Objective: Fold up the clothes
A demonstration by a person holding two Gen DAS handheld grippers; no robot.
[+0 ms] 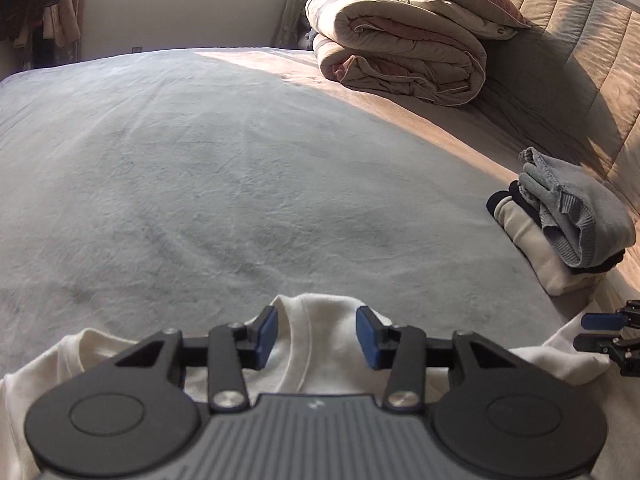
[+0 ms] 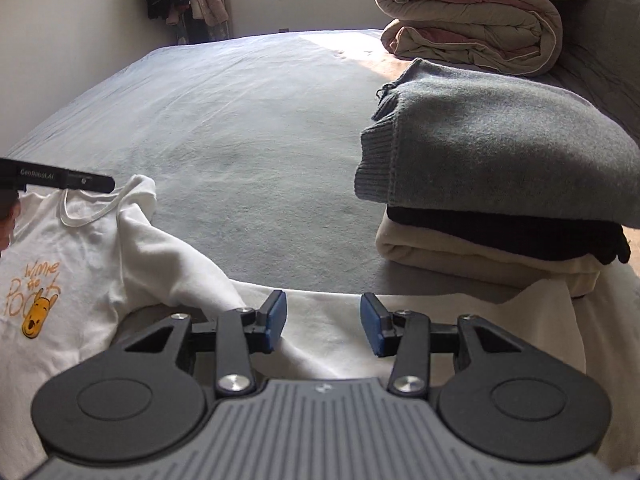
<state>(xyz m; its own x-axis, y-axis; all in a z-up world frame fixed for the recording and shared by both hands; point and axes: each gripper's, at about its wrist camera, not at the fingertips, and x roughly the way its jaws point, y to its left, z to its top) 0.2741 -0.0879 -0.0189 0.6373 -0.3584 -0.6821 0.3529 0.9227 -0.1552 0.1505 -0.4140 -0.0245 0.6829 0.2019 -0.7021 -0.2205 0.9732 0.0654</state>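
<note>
A white T-shirt (image 2: 80, 256) with an orange bear print lies spread at the near edge of the bed. In the left wrist view my left gripper (image 1: 317, 334) hovers over the shirt's collar (image 1: 304, 344), open, blue pads clear of the cloth. My right gripper (image 2: 324, 322) is open too, above a flat white part of the shirt (image 2: 328, 344), probably a sleeve. The right gripper (image 1: 592, 333) also shows at the right edge of the left wrist view. One of the left gripper's fingers (image 2: 60, 179) reaches over the neckline in the right wrist view.
A stack of folded clothes (image 2: 500, 168), grey sweater on top of dark and cream pieces, sits close on the right. A rolled duvet (image 1: 400, 60) lies at the padded headboard (image 1: 580, 40). The grey bedsheet (image 1: 240, 160) stretches ahead to the far wall and window.
</note>
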